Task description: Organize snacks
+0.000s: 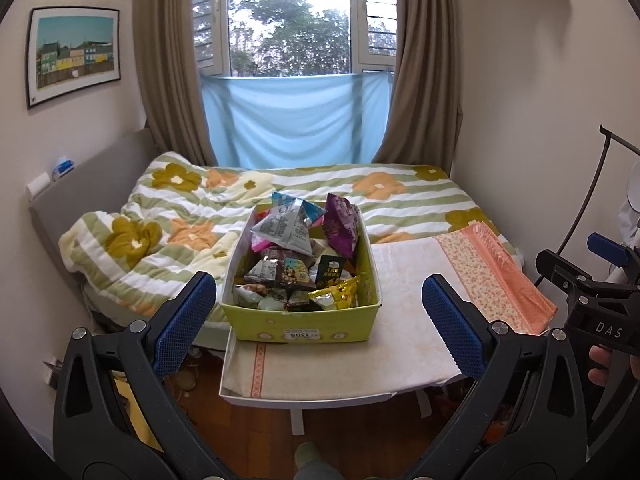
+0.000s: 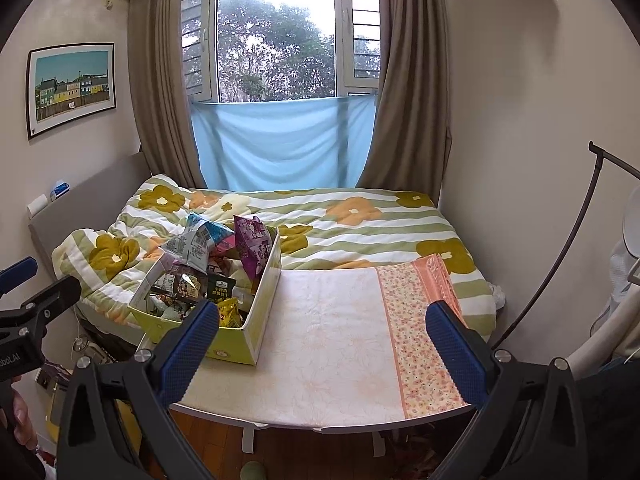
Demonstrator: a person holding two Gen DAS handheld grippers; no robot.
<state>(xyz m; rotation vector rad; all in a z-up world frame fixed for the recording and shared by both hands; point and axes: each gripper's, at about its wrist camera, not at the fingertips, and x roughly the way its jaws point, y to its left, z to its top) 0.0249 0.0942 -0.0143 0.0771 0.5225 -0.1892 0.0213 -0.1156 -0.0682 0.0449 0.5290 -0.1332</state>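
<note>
Snack box (image 2: 256,320) crowds the table's (image 2: 332,360) left end; cloth right of it lies bare; bed (image 2: 360,224) flanks the far edge

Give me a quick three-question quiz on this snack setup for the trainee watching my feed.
1. True or false: the left gripper is shut on a snack packet.
2. Where does the yellow-green box stand? A) on the bed quilt B) on the table's left part C) on the floor
3. Fill in: the tall packet leaning against the box's right wall is coloured ____.

Key
1. False: both the left gripper and the right gripper are open and hold nothing.
2. B: it stands on the cloth-covered table, toward its left edge.
3. Purple: the purple packet rises above the rim.
</note>
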